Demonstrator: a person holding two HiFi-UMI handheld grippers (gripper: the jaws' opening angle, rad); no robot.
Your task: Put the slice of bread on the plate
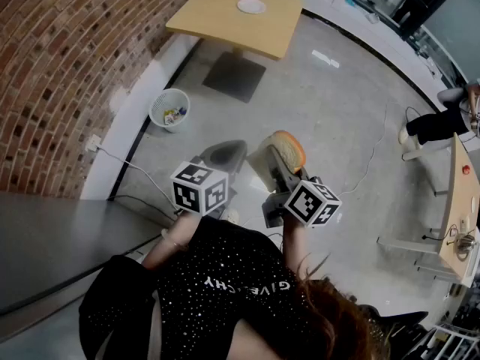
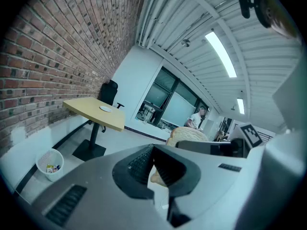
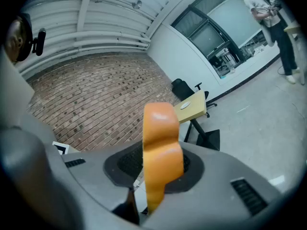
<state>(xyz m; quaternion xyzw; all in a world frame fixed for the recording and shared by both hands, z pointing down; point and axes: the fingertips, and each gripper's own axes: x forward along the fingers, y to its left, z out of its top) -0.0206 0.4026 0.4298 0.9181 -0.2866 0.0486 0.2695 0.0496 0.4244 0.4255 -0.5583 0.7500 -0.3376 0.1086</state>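
My right gripper (image 1: 279, 160) is shut on a slice of bread (image 1: 287, 150) with an orange-brown crust, held on edge in the air over the floor. In the right gripper view the bread (image 3: 162, 143) stands upright between the dark pads of the right gripper (image 3: 160, 163). My left gripper (image 1: 223, 156) hangs just left of it, jaws nearly together with nothing in them; the left gripper (image 2: 156, 169) sees the bread (image 2: 189, 135) to its right. A small white plate (image 1: 251, 6) lies on a wooden table (image 1: 225, 17) far ahead; the plate (image 2: 105, 109) (image 3: 185, 105) shows in both gripper views.
A brick wall (image 1: 67, 58) runs along the left. A white waste basket (image 1: 169, 109) stands by the wall, and a black office chair (image 2: 109, 91) behind the table. A person (image 1: 442, 122) stands at the far right near another desk (image 1: 463, 201). Cables lie on the concrete floor.
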